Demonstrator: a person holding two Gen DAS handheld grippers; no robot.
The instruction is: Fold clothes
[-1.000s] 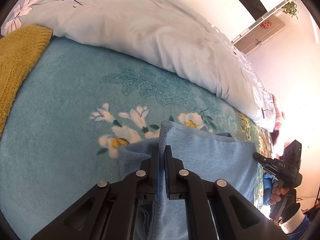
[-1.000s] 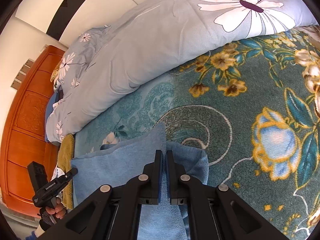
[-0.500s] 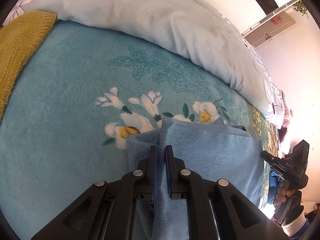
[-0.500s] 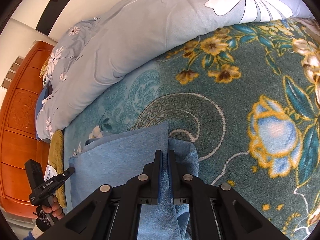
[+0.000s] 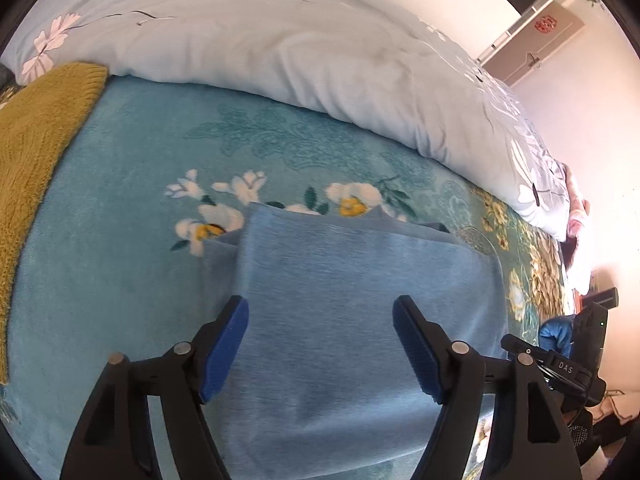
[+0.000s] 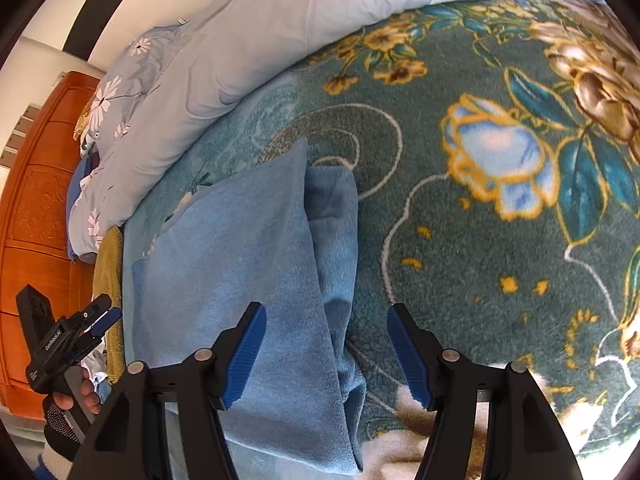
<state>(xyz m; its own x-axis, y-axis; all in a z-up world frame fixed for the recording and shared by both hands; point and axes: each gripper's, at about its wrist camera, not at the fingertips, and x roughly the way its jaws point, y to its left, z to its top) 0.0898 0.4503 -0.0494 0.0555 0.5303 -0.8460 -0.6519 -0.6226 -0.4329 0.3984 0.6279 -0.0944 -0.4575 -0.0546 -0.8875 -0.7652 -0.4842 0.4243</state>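
Lying folded on the floral blanket (image 5: 120, 208) is the blue garment (image 5: 360, 300), top layer doubled over a lower one that sticks out along the far edge and the side. No boxes or baskets in either shot, so nothing is holding anything. The bed just has the pale flowered duvet (image 5: 300, 52) bunched along the far side and a mustard knit piece (image 5: 36, 132) lying off to the left of the blue one.

Both grippers are released now: the left gripper (image 5: 320, 320) has its blue pads spread wide over the cloth, and the right gripper (image 6: 326, 334) is the same, gaping over the garment's right edge (neither one looks to be pinching anything). Half a second ago both were clenched tight on the fabric's far edge, so the cloth has been let go and it lies flatter. A wooden headboard (image 6: 36, 208) shows in the right wrist view.
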